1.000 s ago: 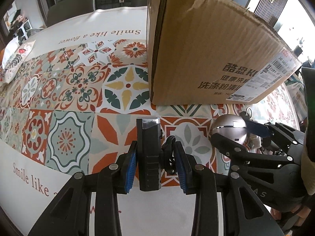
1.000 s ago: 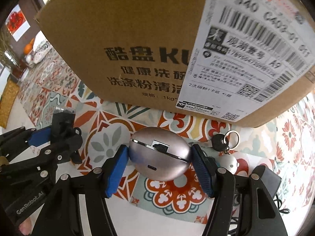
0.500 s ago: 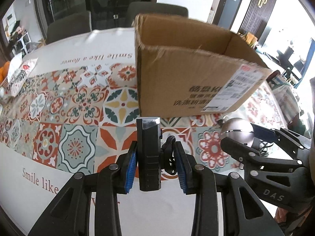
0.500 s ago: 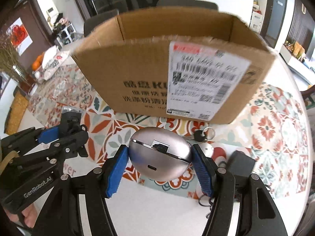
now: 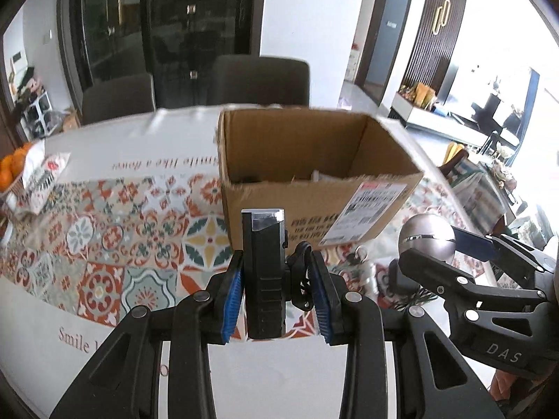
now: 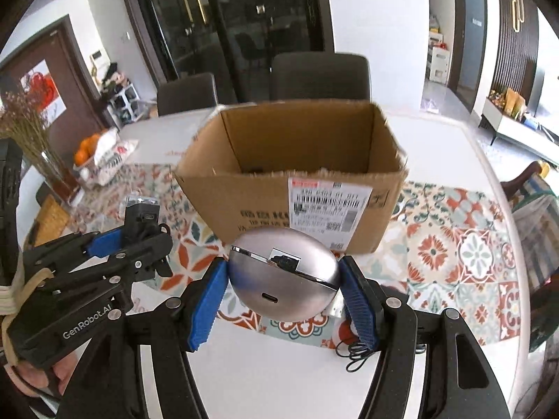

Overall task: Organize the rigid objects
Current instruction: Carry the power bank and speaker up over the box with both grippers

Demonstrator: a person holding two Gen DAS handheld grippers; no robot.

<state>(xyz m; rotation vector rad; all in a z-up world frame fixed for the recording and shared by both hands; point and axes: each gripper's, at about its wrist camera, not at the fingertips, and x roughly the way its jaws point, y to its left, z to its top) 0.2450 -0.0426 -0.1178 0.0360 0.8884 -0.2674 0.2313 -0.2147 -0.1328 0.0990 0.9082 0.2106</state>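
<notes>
Brown cardboard box (image 6: 297, 188), mid-frame, awaits both loads: left gripper (image 5: 277, 289) clamps a black rectangular device (image 5: 265, 272), right gripper (image 6: 284, 300) a silver egg-shaped case (image 6: 283, 276); small items remain on the patterned tablecloth (image 5: 104, 230).

A black, oblong plastic device with a clear lens at its upper end (image 5: 264, 272) was held upright off the counter, clamped between blue pads. A silver-grey, egg-shaped metallic case with a chrome seam and a small charging port (image 6: 283, 274) was likewise held in the air, seam tilted. An open brown corrugated cardboard box bearing a white shipping label (image 6: 244, 206) was stood on the patterned cloth beyond both, its flaps removed and a few items dimly seen inside.
</notes>
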